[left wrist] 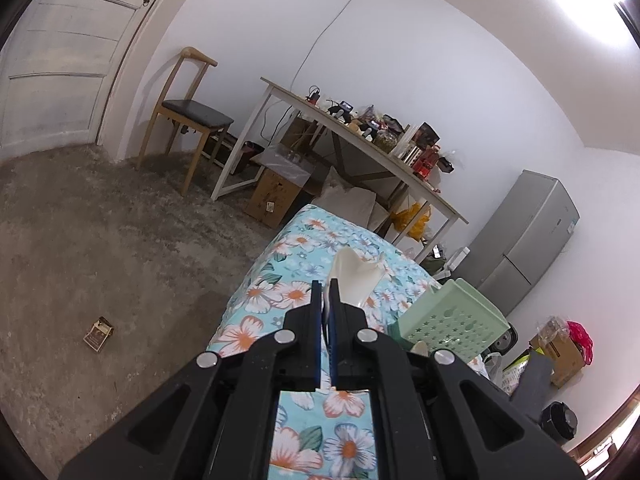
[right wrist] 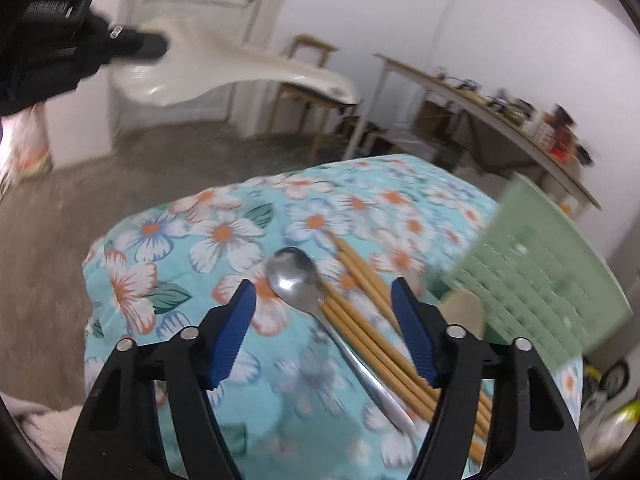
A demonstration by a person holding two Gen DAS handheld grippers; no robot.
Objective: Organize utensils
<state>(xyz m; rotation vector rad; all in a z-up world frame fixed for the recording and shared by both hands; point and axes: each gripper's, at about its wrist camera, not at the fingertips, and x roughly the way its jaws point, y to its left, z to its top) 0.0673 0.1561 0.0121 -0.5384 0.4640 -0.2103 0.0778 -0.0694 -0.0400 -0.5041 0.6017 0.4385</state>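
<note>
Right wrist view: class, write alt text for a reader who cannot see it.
The right gripper hangs open over a metal spoon and wooden chopsticks on a floral cloth. A green basket stands at right; at upper left, the left gripper holds a white spoon.

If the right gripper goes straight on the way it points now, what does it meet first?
Most likely the steel spoon and the tan wooden chopsticks, lying on the floral tablecloth between the open jaws of the right gripper. Blur leaves depth uncertain.

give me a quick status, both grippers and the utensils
Left gripper shut on white spoon, held aloft. Right gripper open over metal spoon and chopsticks. Green basket alongside, nothing blocking.
</note>
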